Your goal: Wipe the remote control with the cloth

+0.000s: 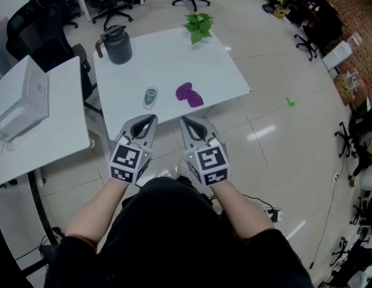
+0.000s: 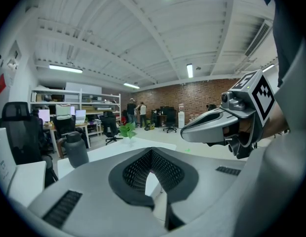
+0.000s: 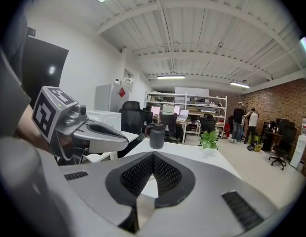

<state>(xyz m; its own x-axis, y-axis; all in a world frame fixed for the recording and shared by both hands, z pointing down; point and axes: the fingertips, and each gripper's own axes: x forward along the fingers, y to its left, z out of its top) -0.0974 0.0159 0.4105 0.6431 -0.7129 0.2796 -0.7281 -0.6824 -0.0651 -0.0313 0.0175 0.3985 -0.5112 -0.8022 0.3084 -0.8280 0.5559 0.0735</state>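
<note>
Head view: we hold the left tongs [image 1: 151, 119] and right tongs [image 1: 185, 120] clenched and empty. The remote control [image 1: 150, 97] lies on the tabletop [image 1: 168, 59] near its near edge, the cloth [image 1: 189, 94] just to its right. Both look untouched, so we judge wiping not yet begun.

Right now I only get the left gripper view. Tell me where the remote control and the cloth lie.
Observer: The head view shows the remote control on the white table, just ahead of the left gripper.
Operator: Now place the cloth for me.
Observer: The purple cloth lies to the right of the remote control, apart from it and ahead of the right gripper.
Operator: Report the right gripper's jaws.
Observer: In its own view they are together, with nothing between them.
</note>
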